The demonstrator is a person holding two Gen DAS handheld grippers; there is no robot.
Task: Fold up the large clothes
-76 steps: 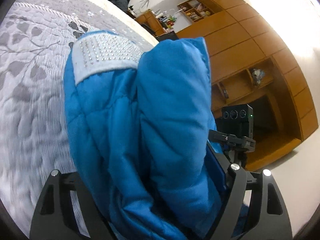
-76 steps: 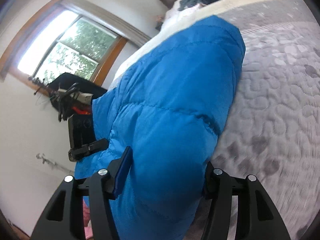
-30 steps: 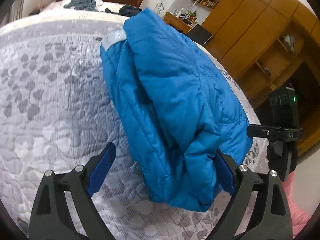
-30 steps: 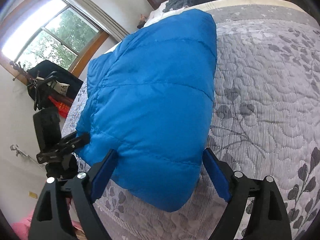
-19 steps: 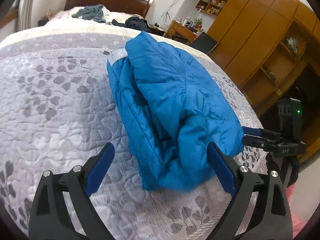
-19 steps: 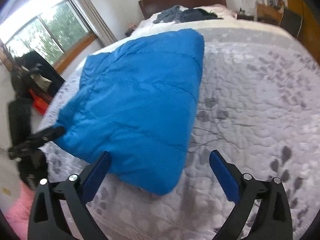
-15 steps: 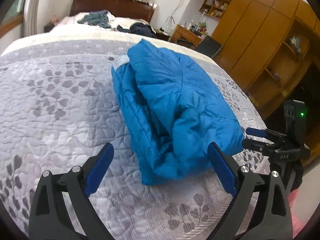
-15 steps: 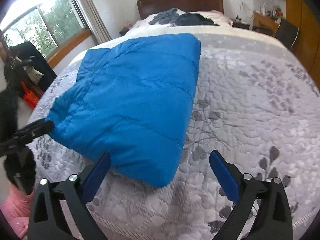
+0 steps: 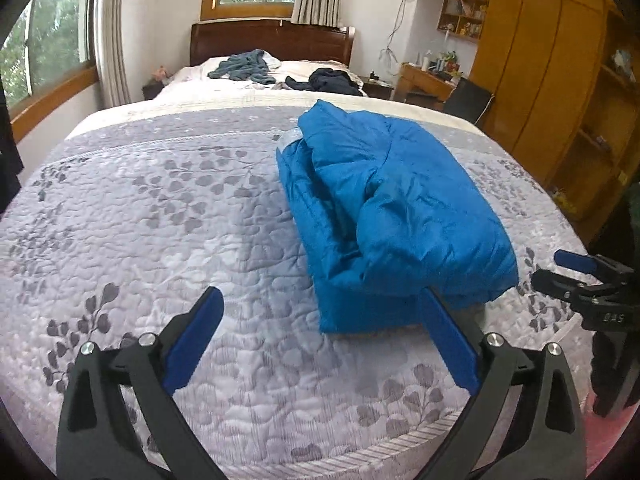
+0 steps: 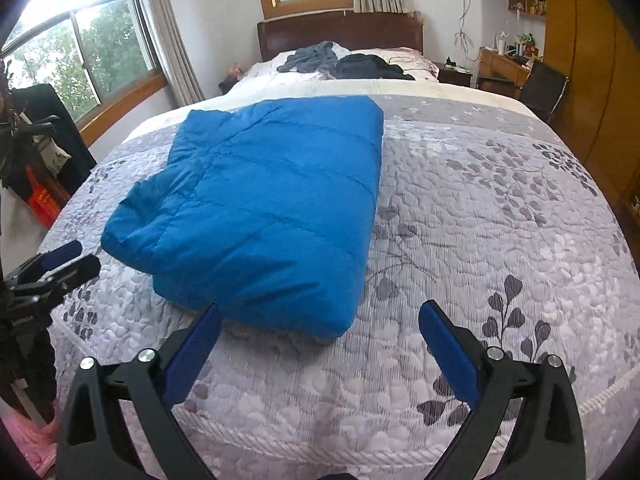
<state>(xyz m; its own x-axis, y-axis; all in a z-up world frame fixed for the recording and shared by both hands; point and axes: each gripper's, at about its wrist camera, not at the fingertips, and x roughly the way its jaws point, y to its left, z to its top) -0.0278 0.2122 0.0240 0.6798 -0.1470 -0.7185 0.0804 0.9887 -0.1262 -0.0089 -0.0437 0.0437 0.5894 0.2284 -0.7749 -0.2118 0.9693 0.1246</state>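
On the quilted bedspread (image 9: pixel 168 216), a folded blue puffer jacket (image 10: pixel 264 208)
Left gripper (image 9: pixel 320 316) and right gripper (image 10: pixel 320 328) hang spread and empty just short of the jacket; I'd press its puffy near edge flat

We can't see the underside of the blue jacket (image 10: pixel 264 208) or what's tucked in its folds; in the left wrist view a pale patch (image 9: pixel 289 138) at its far end is mostly covered, can't tell what it is. Right tongs (image 9: pixel 576 276) are cut off by the pic's right edge there; left tongs (image 10: pixel 56 266) cut off at the left edge in the right wrist view. Far clothes on the pillows (image 10: pixel 344 62) too small to ID. Shelf items (image 9: pixel 460 24) far right, likewise. Near bed (image 10: pixel 500 200) edge runs out of frame.
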